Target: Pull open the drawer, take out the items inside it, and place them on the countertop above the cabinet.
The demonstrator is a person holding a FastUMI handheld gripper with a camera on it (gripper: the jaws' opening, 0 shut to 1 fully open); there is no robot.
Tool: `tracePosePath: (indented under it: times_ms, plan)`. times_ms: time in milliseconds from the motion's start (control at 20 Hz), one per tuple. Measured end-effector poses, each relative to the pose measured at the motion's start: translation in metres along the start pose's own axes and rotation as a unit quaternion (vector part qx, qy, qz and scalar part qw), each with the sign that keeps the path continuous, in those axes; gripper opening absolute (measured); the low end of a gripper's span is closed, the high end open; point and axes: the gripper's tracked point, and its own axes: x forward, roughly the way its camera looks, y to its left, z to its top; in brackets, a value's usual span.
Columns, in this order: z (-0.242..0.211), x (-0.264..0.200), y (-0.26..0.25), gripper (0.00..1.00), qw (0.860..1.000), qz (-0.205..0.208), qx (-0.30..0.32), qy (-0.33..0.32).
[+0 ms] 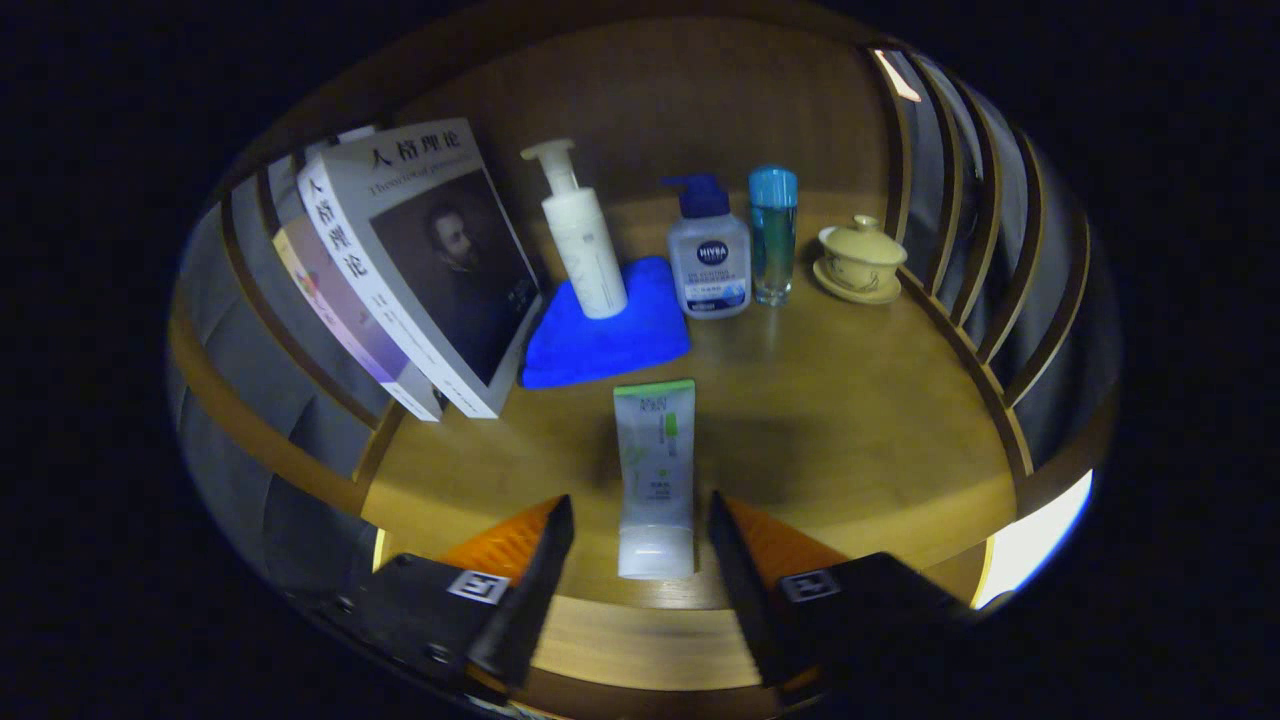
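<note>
A white tube with a green band (655,470) lies flat on the wooden countertop (850,420), its cap end near the front edge. It rests between the fingers of my gripper (640,498), which is open, with a narrow gap on each side of the tube. Neither finger presses on it. Farther back on the countertop, a white pump bottle (585,240) stands on a folded blue cloth (605,340). To the right of it stand a pump bottle with a dark blue top (708,262) and a clear bottle with a blue cap (773,235).
Two books (420,270) lean against the left slatted rail. A lidded tea cup on a saucer (860,262) sits at the back right, by the right slatted rail (960,300). A wooden back panel (680,110) closes the rear. Bare wood lies right of the tube.
</note>
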Motion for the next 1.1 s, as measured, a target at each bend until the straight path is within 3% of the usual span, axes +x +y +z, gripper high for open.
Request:
tracePosePath:
  times_ms: [150,400,650,800,1100]
  plan:
    - [0.008,-0.027,0.000,0.98,0.998,-0.009,-0.028,-0.060]
    - [0.019,-0.102,0.017,0.98,0.977,0.004,-0.053,-0.206]
    - [0.005,-0.172,0.017,0.98,0.939,0.010,-0.042,-0.341]
    - [-0.024,-0.193,0.009,0.98,0.924,-0.007,-0.046,-0.378]
    - [-0.094,-0.188,-0.023,0.98,0.913,-0.076,-0.066,-0.395]
